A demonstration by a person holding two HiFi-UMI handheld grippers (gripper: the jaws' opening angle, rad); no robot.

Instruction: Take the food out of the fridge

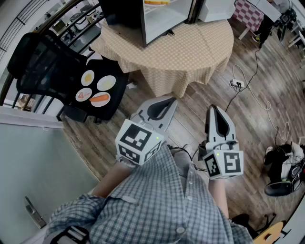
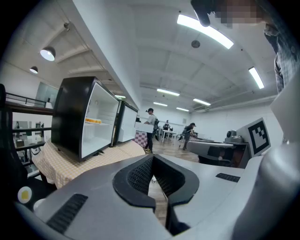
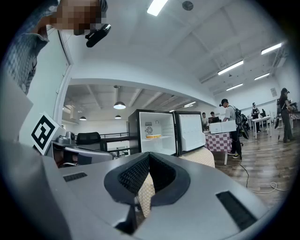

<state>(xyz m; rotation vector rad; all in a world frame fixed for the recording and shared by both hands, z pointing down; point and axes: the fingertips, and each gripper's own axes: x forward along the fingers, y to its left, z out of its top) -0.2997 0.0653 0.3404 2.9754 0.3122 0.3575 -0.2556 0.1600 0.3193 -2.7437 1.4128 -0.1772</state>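
A small black fridge [image 1: 128,14] stands open on a round table with a beige checked cloth [image 1: 190,52], its door [image 3: 190,132] swung to the right. Orange-yellow food [image 3: 153,136] lies on the upper shelf and also shows as the food [image 2: 93,121] in the left gripper view. My left gripper [image 1: 170,101] and right gripper [image 1: 213,108] hang side by side over the wooden floor, well short of the table. Both point toward the fridge. Each has its jaws together with nothing between them, as the left gripper [image 2: 152,158] and right gripper [image 3: 149,155] show close up.
A black chair [image 1: 43,62] left of the table carries several plates of food [image 1: 100,98]. A power strip and cables [image 1: 237,84] lie on the floor at right, with black gear [image 1: 281,167] further right. People [image 2: 150,129] stand far back in the room.
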